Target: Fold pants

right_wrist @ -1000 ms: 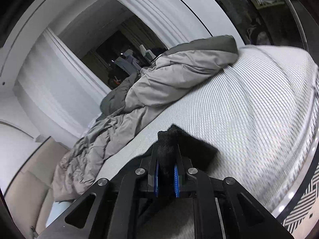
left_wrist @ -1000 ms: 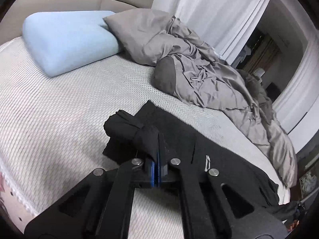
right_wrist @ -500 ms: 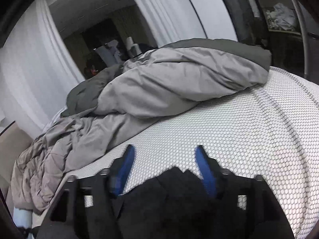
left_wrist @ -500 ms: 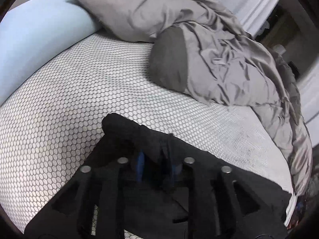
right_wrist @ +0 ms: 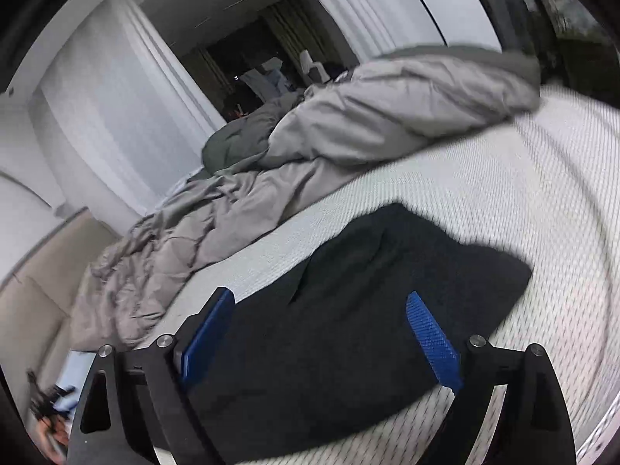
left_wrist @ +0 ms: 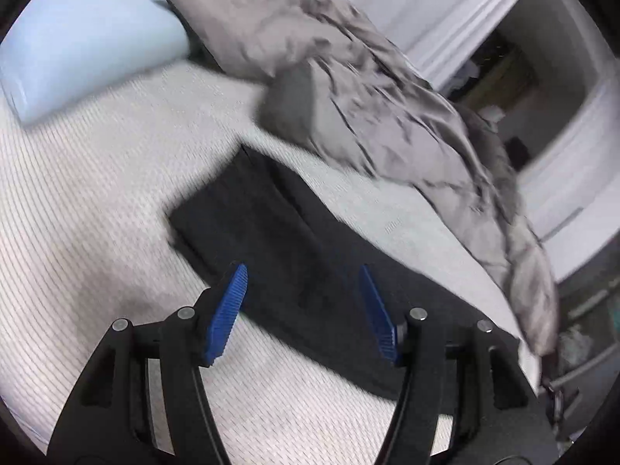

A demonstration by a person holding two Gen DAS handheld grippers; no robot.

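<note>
The black pants [left_wrist: 294, 240] lie flat on the white textured mattress [left_wrist: 97, 201], folded lengthwise into a long strip. My left gripper [left_wrist: 302, 275] is open and empty, hovering just above one end of the strip. In the right wrist view the pants [right_wrist: 368, 302] show as a wide dark panel whose far end lies on the mattress [right_wrist: 523, 201]. My right gripper [right_wrist: 319, 298] is open and empty above them, with blue pads on both sides of the cloth. Both views are motion-blurred.
A rumpled grey duvet [left_wrist: 387, 108] lies along the far side of the bed, also in the right wrist view [right_wrist: 310, 162]. A light blue pillow [left_wrist: 89, 42] sits at the head. White curtains [right_wrist: 116, 108] and a dark doorway stand behind.
Both grippers were shut on bunched pants fabric a second ago. They have opened, let the cloth go and pulled back; the pants now lie flat on the mattress.
</note>
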